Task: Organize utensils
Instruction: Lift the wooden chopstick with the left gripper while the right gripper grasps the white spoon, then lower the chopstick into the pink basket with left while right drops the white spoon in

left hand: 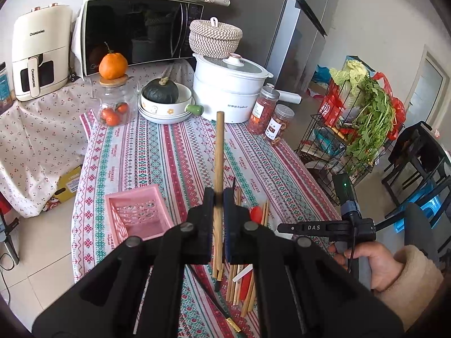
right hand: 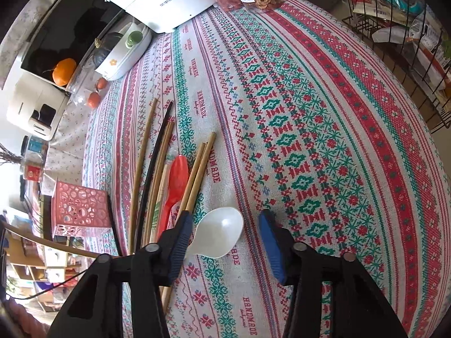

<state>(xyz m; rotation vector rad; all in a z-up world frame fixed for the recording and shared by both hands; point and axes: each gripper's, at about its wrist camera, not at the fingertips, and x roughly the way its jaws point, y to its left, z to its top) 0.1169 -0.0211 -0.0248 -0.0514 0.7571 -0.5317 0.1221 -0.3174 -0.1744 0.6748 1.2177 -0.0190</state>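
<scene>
Wooden chopstick (left hand: 218, 152) lifted upright; other chopsticks (right hand: 146, 169), red spoon (right hand: 176, 180), white spoon (right hand: 220, 232) on tablecloth beside pink basket (left hand: 138, 214).

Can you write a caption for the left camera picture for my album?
Left tongs pinch a wooden chopstick above the patterned tablecloth, beside a pink plastic basket.

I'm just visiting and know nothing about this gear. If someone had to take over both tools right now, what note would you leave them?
Left hand-held gripper: shut on a wooden chopstick, held up above the table.
Right hand-held gripper: open, low over the white spoon, not gripping it.
Pink basket: stands on the tablecloth left of the pile; it looks empty.
On the cloth: more wooden chopsticks, a black chopstick, a red spoon.
Done: one chopstick picked up.
Left: probably drop it in the basket, then the rest.
</scene>
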